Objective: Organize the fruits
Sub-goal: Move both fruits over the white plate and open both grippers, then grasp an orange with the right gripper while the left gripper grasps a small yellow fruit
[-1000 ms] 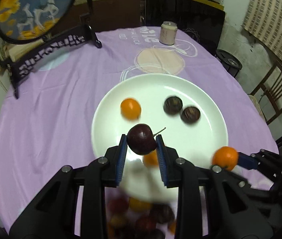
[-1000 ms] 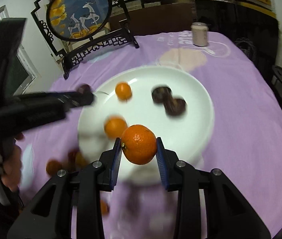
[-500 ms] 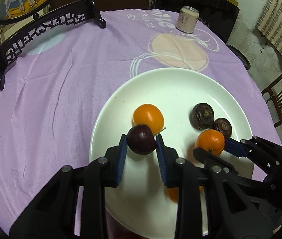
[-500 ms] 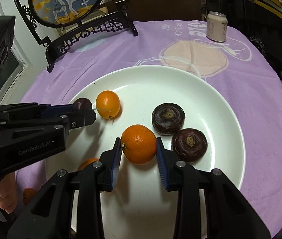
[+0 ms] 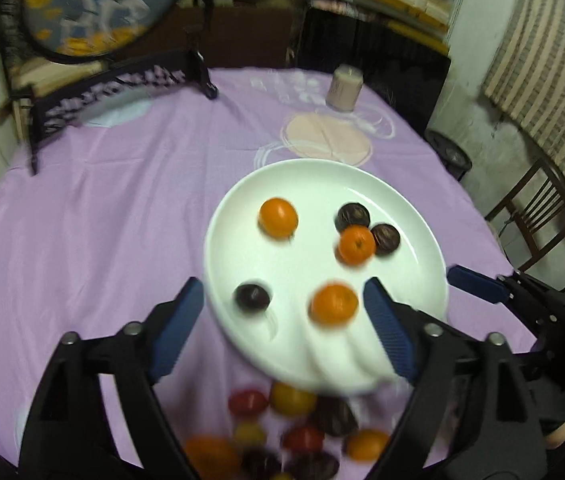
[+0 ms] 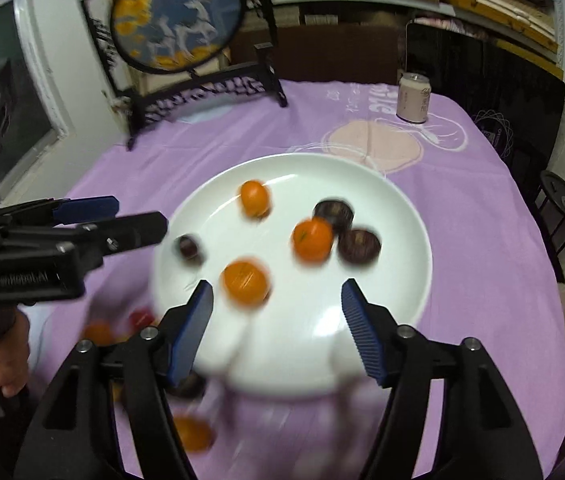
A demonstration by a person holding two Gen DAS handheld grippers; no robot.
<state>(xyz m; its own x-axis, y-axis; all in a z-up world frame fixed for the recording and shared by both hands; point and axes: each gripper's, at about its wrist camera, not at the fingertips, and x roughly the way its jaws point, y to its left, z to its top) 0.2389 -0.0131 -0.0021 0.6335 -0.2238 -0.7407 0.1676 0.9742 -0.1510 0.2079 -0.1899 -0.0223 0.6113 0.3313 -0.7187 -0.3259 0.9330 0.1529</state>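
Two hand-held grippers above a round counter point(image 5: 122, 208) covered with a purple cloth, both frames motion-blurred. The left gripper point(image 5: 282, 320) stands wide, its jaws having just been opening; nothing is pressed between its blue pads, and a small dark plum point(image 5: 252, 297) lies free on the white plate point(image 5: 322, 176) near that rim, between the spread fingers as seen from the left wrist. The right gripper point(image 6: 276, 330) is likewise parted, its jaws having just been opening, with no fruit gripped; an orange point(image 6: 312, 239) lies on the plate ahead of it, touching one of two dark brown round fruits point(image 6: 359, 245). Two further oranges rest on the plate: one toward the far side point(image 6: 255, 198), one nearer the grippers point(image 6: 245, 282). Off the plate, at the near edge of the counter, lies a blurred heap of loose fruit point(image 5: 290, 428), orange, red and dark pieces together. At the far side of the counter stand a can point(image 6: 414, 98) and a round painted screen on a black carved stand point(image 6: 178, 16). In the right wrist view the left gripper enters from the left edge, held by a hand point(image 6: 10, 356) low at that edge.
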